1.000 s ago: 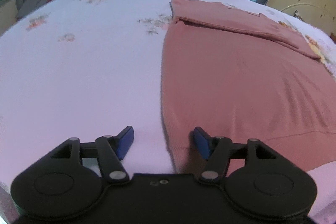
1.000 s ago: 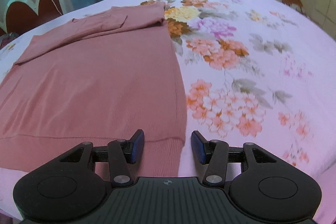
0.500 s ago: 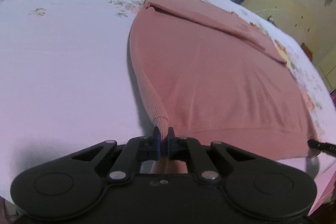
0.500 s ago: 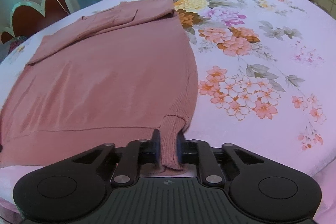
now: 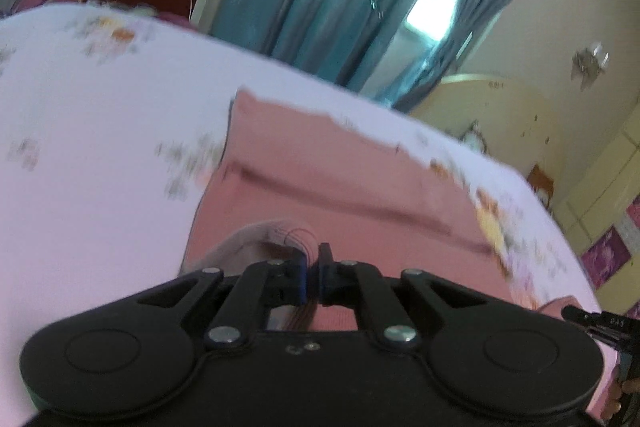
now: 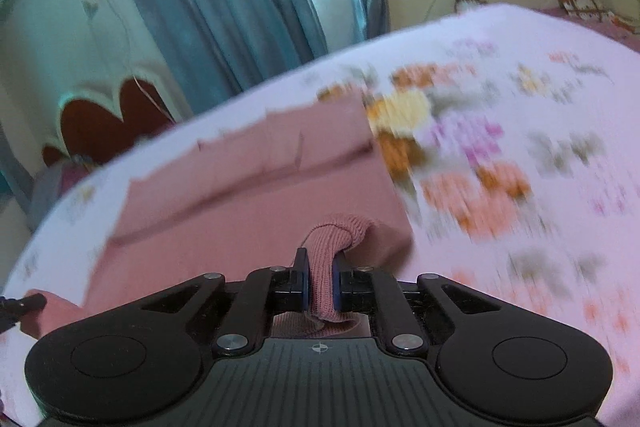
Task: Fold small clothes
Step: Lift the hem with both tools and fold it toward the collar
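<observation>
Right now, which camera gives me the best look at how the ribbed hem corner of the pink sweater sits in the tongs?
The right wrist view: the sweater hem bulges as a clear ribbed wad between the right tongs. The left wrist view shows only a thin, blurred strip of fabric in the left tongs.
</observation>
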